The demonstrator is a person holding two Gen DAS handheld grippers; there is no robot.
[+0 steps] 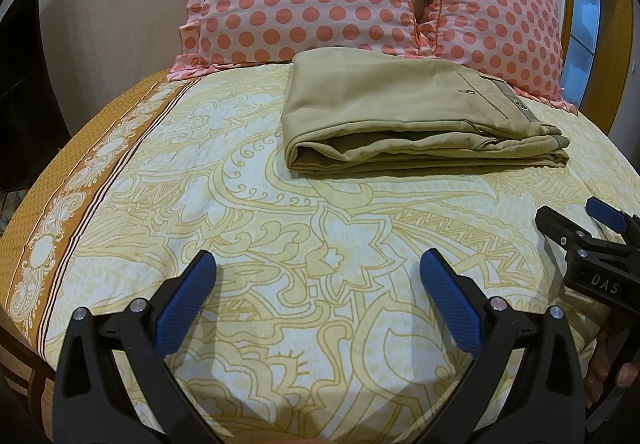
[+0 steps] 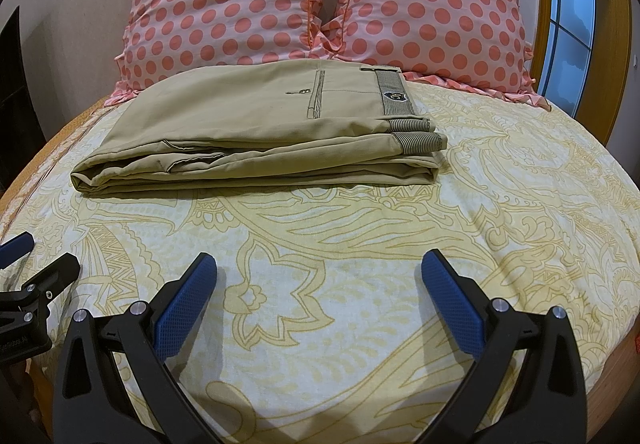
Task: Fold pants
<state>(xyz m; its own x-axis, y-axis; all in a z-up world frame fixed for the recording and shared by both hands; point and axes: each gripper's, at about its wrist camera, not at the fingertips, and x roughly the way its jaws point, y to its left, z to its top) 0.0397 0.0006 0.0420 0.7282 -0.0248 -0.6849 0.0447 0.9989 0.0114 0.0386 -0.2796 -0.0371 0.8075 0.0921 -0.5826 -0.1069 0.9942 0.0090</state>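
Khaki pants (image 2: 256,124) lie folded in a flat stack at 12 o'clock on bedsheet (image 2: 360,244), touching dotted pillows (image 2: 420,12) | left gripper (image 1: 316,264) wide, empty | right gripper (image 2: 318,264) wide, empty | both well apart from stack | fold looks finished; nothing evidently left.

Pants (image 2: 248,124): plain khaki-tan; waistband lining striped grey and white, with a dark badge-shaped label.
Bedsheet (image 1: 320,244): pale white ground, yellow paisley and floral scrollwork; mustard-orange border band (image 1: 36,228) with white medallions, edged by thin dark brown stripes.
Pillows (image 2: 432,4): light pink with coral-red polka dots, ruffled edges in the same colours.
Left gripper (image 1: 318,264) and right gripper (image 2: 319,264): black frames, blue textured finger pads, silver screw heads.
Window frame (image 2: 544,4): orange-brown wood.
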